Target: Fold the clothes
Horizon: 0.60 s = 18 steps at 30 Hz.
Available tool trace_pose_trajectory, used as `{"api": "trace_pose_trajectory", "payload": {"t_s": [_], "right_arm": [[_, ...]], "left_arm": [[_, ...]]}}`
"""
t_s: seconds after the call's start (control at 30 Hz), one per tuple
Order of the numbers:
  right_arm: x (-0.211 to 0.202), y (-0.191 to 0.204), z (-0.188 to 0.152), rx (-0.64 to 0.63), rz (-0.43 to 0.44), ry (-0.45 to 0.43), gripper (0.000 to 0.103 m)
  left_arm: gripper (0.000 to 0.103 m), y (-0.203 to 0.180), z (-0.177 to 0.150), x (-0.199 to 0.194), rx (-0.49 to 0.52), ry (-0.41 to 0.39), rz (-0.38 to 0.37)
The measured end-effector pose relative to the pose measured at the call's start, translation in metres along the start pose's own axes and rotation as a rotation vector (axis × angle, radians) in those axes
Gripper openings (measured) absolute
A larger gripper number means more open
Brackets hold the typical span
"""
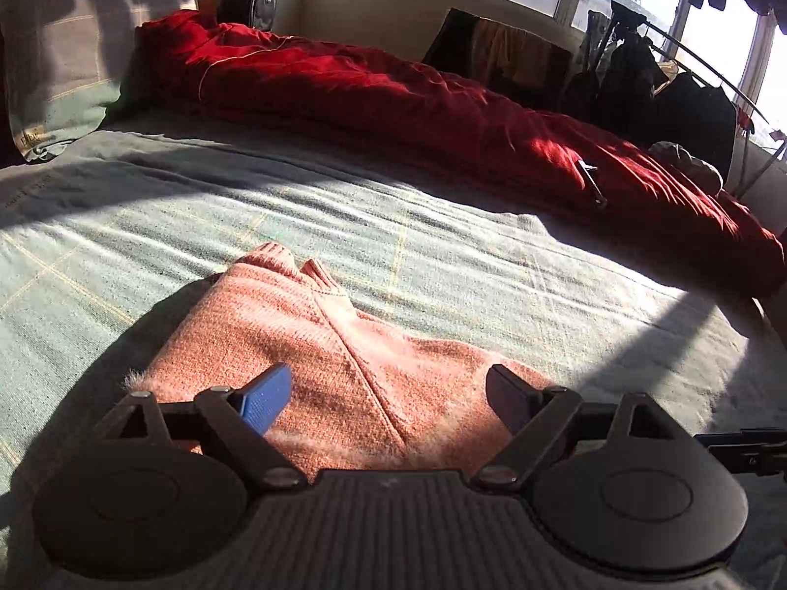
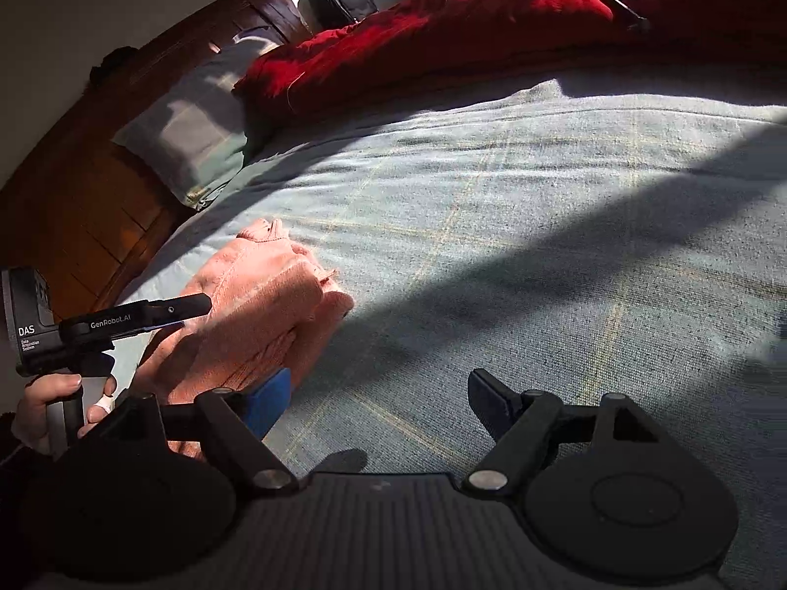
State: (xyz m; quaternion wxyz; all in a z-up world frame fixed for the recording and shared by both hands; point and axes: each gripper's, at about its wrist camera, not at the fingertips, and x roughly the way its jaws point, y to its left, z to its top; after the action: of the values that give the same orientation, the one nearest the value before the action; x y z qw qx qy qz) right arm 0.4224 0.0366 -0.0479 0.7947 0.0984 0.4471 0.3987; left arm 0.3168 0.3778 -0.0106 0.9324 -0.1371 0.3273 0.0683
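The folded salmon-pink knitted sweater [image 1: 315, 359] is lying on the pale green checked bedsheet [image 1: 442, 265]. The left gripper [image 1: 388, 393] is hovering over it, spread wide and empty; the right gripper [image 2: 378, 396] is gaping beside it, gripping nothing.

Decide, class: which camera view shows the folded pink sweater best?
The left wrist view: the pink sweater lies centred and sunlit, its folds clear. The right wrist view shows it off to the left, partly hidden by the left gripper.
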Motion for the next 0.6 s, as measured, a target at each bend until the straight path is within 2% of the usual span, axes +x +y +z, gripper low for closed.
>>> {"api": "trace_pose_trajectory", "payload": {"t_s": [0.07,0.2,0.3,0.4,0.53,0.6], "right_arm": [[-0.001,0.0,-0.001,0.006,0.004,-0.002,0.083],[-0.005,0.004,-0.004,-0.004,0.018,-0.009,0.083],[-0.01,0.003,-0.007,-0.006,0.011,-0.007,0.085],[-0.014,0.0,-0.009,-0.014,-0.029,-0.009,0.085],[-0.017,0.001,-0.009,-0.031,-0.07,-0.019,0.086],[-0.016,0.004,-0.011,-0.039,-0.07,-0.011,0.086]], "left_arm": [[0.086,0.003,0.005,0.006,-0.019,0.002,0.009],[0.086,0.025,-0.008,0.048,-0.104,0.136,0.015],[0.086,0.012,-0.006,0.03,-0.079,0.13,0.013],[0.086,-0.01,-0.013,0.001,-0.024,0.106,-0.058],[0.086,-0.043,-0.039,-0.028,0.061,0.113,-0.088],[0.086,-0.051,-0.054,-0.034,0.055,0.123,-0.113]]}}
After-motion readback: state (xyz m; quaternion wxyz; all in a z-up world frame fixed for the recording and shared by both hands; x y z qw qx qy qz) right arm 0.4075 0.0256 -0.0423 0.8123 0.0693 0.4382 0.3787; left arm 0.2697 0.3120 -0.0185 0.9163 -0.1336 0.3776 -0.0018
